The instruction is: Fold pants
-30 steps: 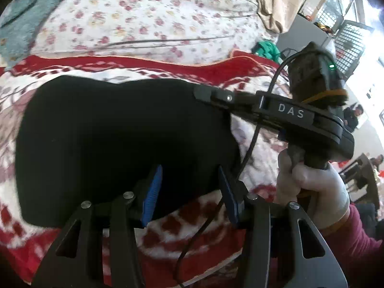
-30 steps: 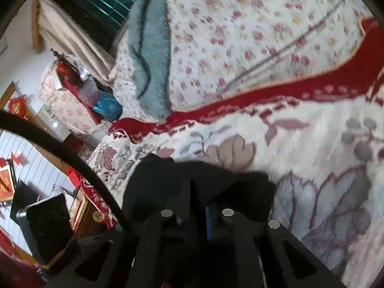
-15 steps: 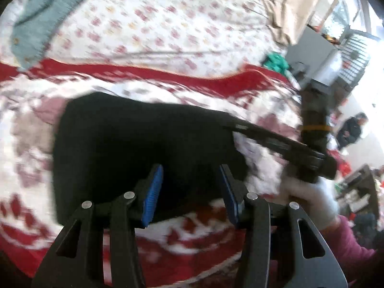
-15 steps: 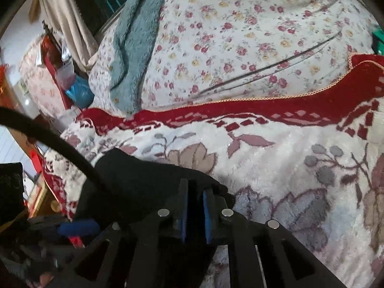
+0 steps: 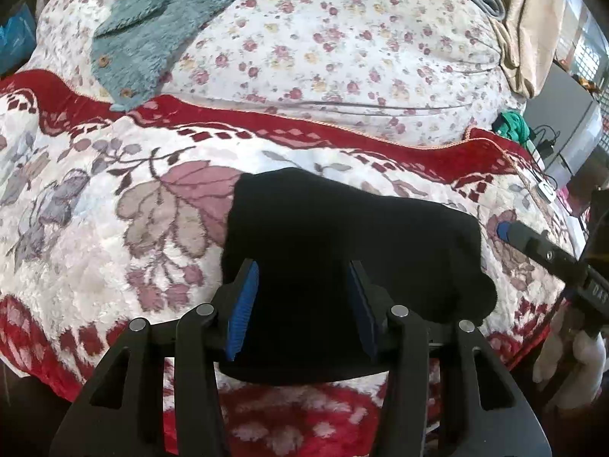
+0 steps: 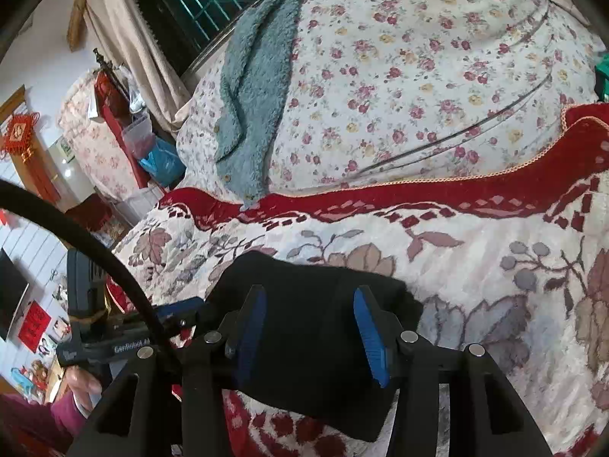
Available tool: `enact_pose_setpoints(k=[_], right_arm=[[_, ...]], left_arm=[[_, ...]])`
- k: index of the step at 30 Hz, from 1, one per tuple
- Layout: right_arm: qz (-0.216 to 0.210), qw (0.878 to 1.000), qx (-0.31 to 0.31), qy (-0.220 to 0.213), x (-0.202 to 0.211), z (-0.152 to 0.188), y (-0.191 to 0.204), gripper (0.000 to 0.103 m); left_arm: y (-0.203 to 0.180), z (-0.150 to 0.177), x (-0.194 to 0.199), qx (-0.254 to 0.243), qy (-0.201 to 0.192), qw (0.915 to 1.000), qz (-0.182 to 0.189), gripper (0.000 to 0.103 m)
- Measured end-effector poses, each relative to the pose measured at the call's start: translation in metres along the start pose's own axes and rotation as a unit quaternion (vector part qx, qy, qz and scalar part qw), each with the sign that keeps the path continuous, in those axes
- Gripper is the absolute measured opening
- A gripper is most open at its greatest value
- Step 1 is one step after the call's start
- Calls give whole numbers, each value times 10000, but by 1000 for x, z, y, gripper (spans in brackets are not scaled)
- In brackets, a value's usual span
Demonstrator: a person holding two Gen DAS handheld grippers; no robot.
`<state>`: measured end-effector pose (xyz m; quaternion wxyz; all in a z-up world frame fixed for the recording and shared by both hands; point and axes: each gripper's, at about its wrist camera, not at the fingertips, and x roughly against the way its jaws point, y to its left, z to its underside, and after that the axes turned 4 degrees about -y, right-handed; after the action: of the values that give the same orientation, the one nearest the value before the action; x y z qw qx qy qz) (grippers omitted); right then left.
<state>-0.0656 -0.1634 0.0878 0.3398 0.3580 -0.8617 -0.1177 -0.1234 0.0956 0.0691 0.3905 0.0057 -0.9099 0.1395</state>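
The black pants, folded into a thick, roughly oblong bundle of soft dark fabric, lie on the red-and-cream floral plush blanket near its front edge, the edge closest to both cameras. In the left wrist view the bundle's long axis runs across the blanket, roughly parallel to that front edge, with one rounded end toward the blanket's middle and the other bulging toward the right-hand side.

The left gripper hangs over the near part of the bundle with its blue-padded fingers spread apart; the dark cloth shows between them, but the pads do not press on it.

The right gripper is over the opposite end of the bundle, and its jaws are opening: the blue pads stand either side of the black fabric without pinching it. In the left wrist view one of its fingertips shows just past the bundle's right end.

Beyond the blanket's red border lie a white quilt with small pink flowers and a teal fleece garment with buttons, well apart from the pants.
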Motion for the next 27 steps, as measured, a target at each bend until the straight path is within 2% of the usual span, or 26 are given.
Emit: enact_pose_setpoints(k=[5,7,8,10,13,15,19,20,21,23,25,27], right_arm=[[179,9992,-231,267,-13,12,-8,72],[257,9987,-274,348,-18,17,-12,72],[313,9983,-288,393,-21,19,-15,73],[475,9973,-294,481,-28,24,-21,77],[640,9947,-405,697,-38,31,-35,77],[494,9942,-601,736,-42,34,-45,77],[-31,9922,-1041,684,-50,43,-63,79],[-196,9913,-1141,633,-52,45,-68,80],[-280,9909,-1174,601,-53,46,-69,80],[-454,9904,-1190,534,-54,48,-72,81],[-589,9903,-1180,447,-55,50,-73,82],[-583,9912,-1115,408,-55,51,-71,82]], left_arm=[[13,-3,-6,126,100,9999,7,46],[23,-4,-10,303,138,9994,38,47],[27,-4,-11,391,161,9991,90,50],[35,-4,-16,570,224,9977,307,54],[39,-4,-21,605,251,9965,510,55],[39,-3,-26,579,264,9962,588,63],[42,-2,-42,622,380,9933,895,71],[44,-1,-48,661,449,9924,933,73],[47,0,-55,768,555,9902,1025,79],[51,0,-61,928,568,9864,1235,84],[48,0,-63,782,487,9879,1245,85],[40,2,-64,537,380,9902,1232,93]])
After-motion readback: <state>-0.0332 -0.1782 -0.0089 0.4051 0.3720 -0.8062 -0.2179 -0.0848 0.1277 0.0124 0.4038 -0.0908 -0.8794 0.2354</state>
